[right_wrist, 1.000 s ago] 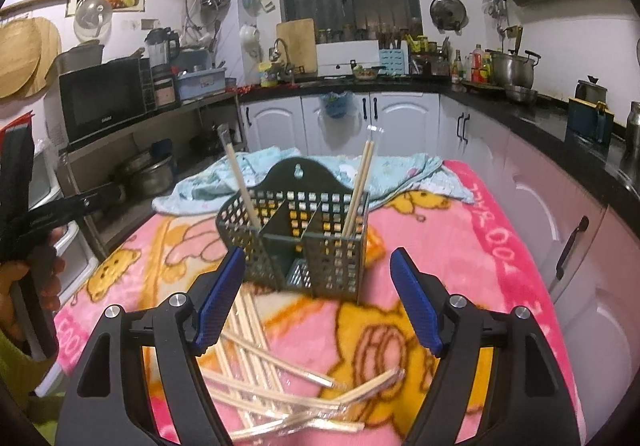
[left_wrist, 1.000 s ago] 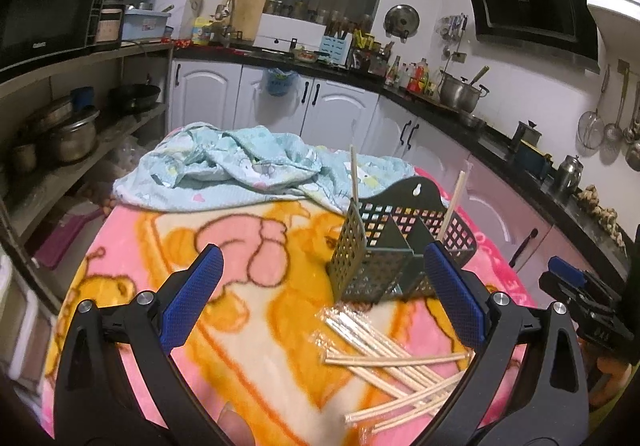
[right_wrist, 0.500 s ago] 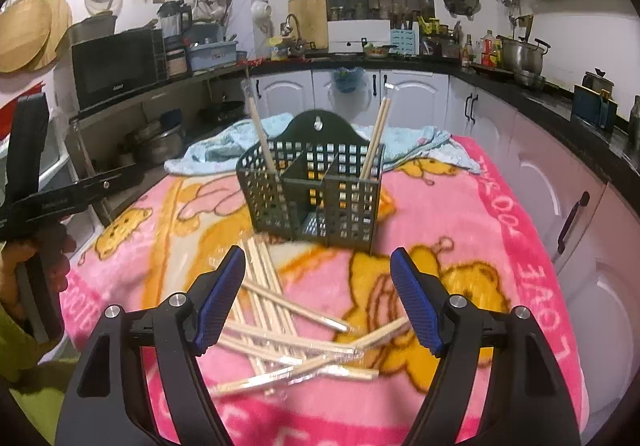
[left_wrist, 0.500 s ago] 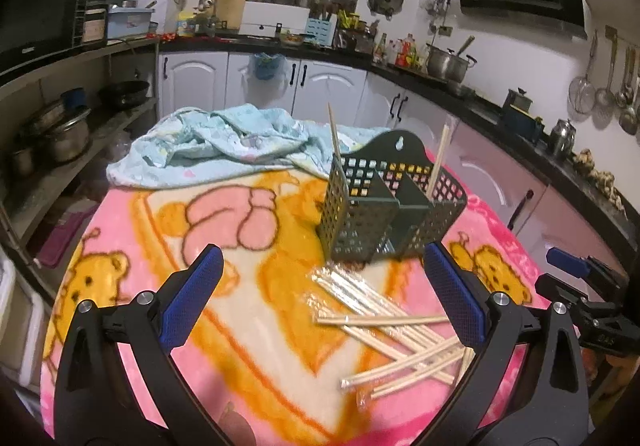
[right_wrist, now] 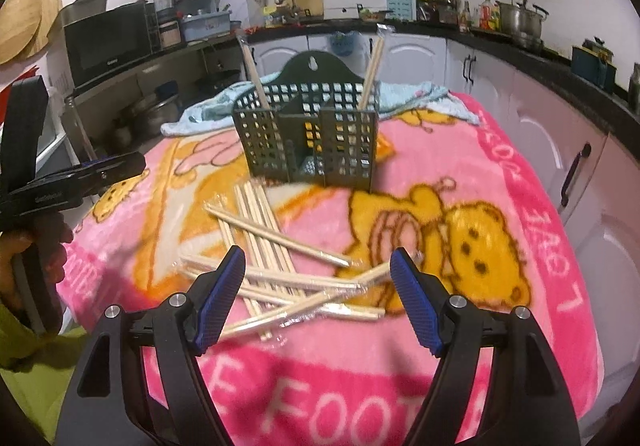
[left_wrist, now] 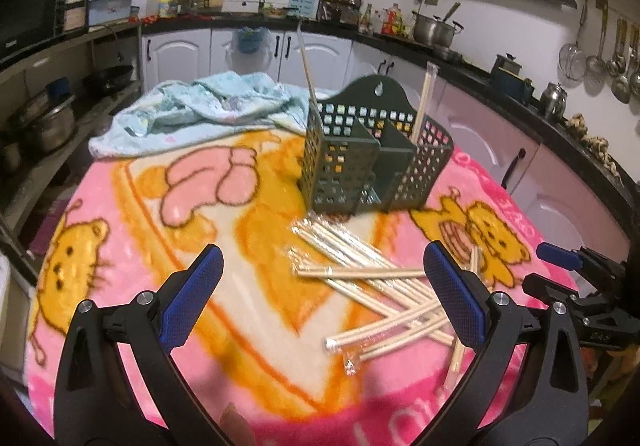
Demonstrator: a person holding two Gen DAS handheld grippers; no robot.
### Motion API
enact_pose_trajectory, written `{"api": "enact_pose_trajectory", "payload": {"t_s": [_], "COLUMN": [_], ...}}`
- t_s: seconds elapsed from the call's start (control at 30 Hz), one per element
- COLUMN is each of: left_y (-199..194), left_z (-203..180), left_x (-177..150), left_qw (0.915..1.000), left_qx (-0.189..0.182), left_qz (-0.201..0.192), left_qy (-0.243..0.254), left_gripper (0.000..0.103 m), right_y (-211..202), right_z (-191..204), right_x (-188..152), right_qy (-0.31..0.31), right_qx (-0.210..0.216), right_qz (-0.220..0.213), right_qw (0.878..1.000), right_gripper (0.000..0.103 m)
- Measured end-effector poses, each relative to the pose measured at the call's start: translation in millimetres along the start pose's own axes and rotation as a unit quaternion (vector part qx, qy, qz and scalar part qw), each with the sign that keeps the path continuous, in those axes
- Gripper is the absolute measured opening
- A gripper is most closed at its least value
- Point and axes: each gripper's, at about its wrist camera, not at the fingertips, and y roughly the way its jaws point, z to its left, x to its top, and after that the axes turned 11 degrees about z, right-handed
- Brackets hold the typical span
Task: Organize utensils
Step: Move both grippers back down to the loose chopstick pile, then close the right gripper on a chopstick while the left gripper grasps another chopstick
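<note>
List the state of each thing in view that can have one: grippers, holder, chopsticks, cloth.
Left gripper: open, empty.
Right gripper: open, empty, above the pile.
Holder: upright on the blanket, two wrapped chopstick pairs standing in it.
Left pair: leaning in the left compartment.
Right pair: leaning in the right compartment.
Loose chopsticks: wrapped, lying crisscrossed before the holder.
Cloth: crumpled.

Pink blanket (right_wrist: 520, 182): caddy (right_wrist: 308, 138), chopsticks (right_wrist: 280, 266), blue cloth (left_wrist: 192, 110).
</note>
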Motion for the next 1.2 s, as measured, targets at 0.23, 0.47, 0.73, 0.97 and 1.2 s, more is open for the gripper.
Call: {"api": "enact_pose_trajectory", "payload": {"t_s": [0.23, 0.47, 0.73, 0.97, 1.2], "left_y": [16, 39, 70, 99, 109], "left_z": [3, 8, 23, 48, 55], "left_x": [-7, -14, -12, -9, -6], "left_qw": [0.9997, 0.9983, 0.9946, 0.9829, 0.9794], "left_qx": [-0.008, -0.026, -0.052, -0.102, -0.115], "left_qz": [0.023, 0.05, 0.079, 0.104, 0.107], "left_qy": [-0.005, -0.014, -0.043, -0.112, -0.126], "left_gripper": [0.092, 0.092, 0.072, 0.053, 0.041], "right_y": [13, 31, 52, 61, 68], "right_z": [-13, -23, -33, -39, -43], "right_x": [-5, -6, -5, -5, -7], "right_qy": [0.025, 0.048, 0.07, 0.082, 0.092], "right_qx": [0.006, 0.019, 0.027, 0.04, 0.056], "right_qz": [0.022, 0.044, 0.063, 0.07, 0.081], "right_qw": [0.999, 0.998, 0.995, 0.993, 0.991], "right_gripper": [0.066, 0.057, 0.049, 0.047, 0.04]}}
